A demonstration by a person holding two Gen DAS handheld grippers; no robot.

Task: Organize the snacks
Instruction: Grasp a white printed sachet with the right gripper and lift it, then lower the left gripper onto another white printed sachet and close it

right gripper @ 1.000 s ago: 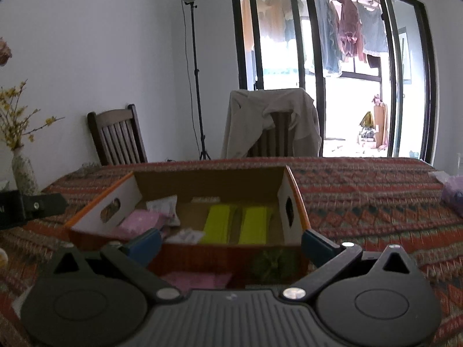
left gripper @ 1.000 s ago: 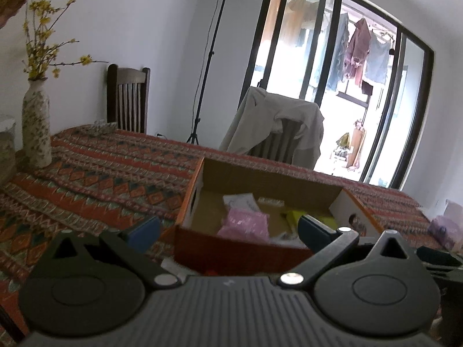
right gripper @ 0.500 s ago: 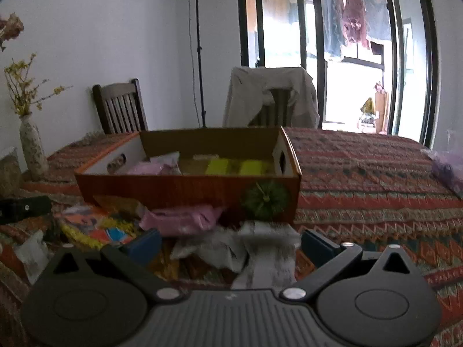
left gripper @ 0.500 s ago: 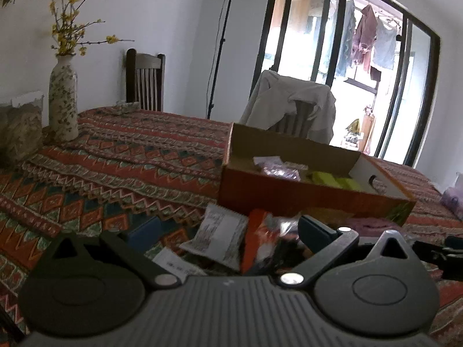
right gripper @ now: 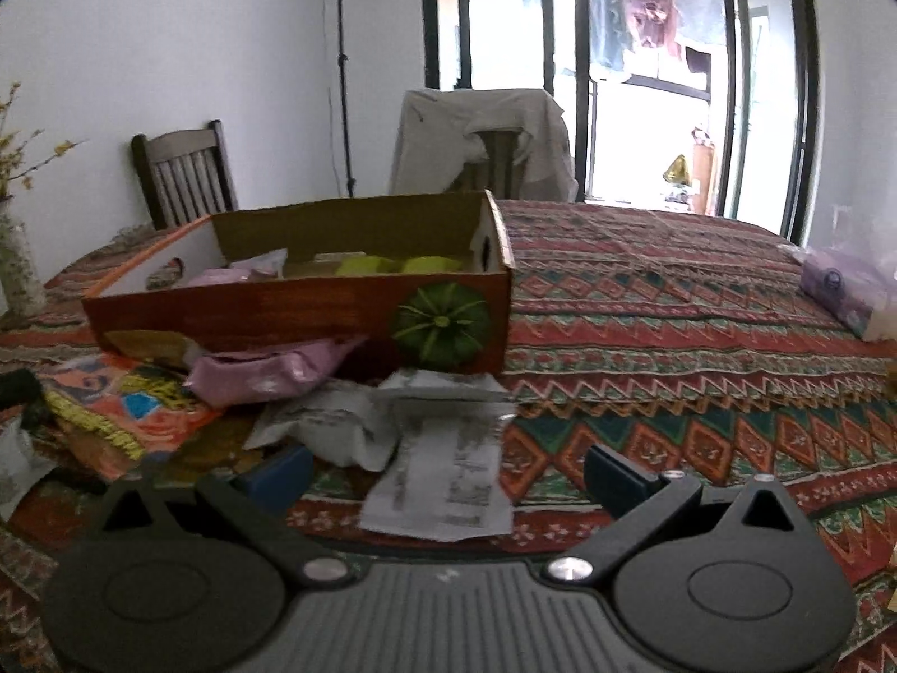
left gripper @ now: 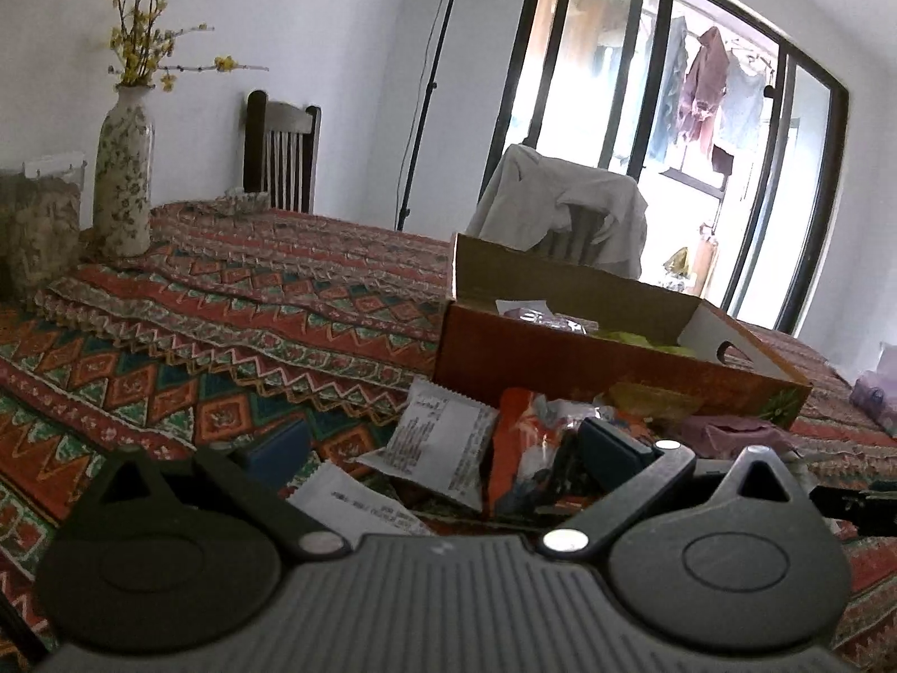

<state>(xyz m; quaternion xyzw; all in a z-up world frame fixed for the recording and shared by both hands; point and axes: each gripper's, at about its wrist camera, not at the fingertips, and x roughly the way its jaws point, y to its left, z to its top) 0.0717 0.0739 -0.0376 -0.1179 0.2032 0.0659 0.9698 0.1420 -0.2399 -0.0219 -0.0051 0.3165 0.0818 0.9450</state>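
Both the left gripper [left gripper: 443, 451] and the right gripper [right gripper: 448, 468] are being held released; overlapping packets [right gripper: 448, 471] are risking being pinched together.

Snack packets [right gripper: 314, 392] crowd the cloth right up against the box [right gripper: 297, 308] front, so no bare gap there. To the box's right the tablecloth [right gripper: 701, 336] lies bare up to a purple bag [right gripper: 841, 291]. On the far left stands a vase [left gripper: 123, 168], well apart from the box.
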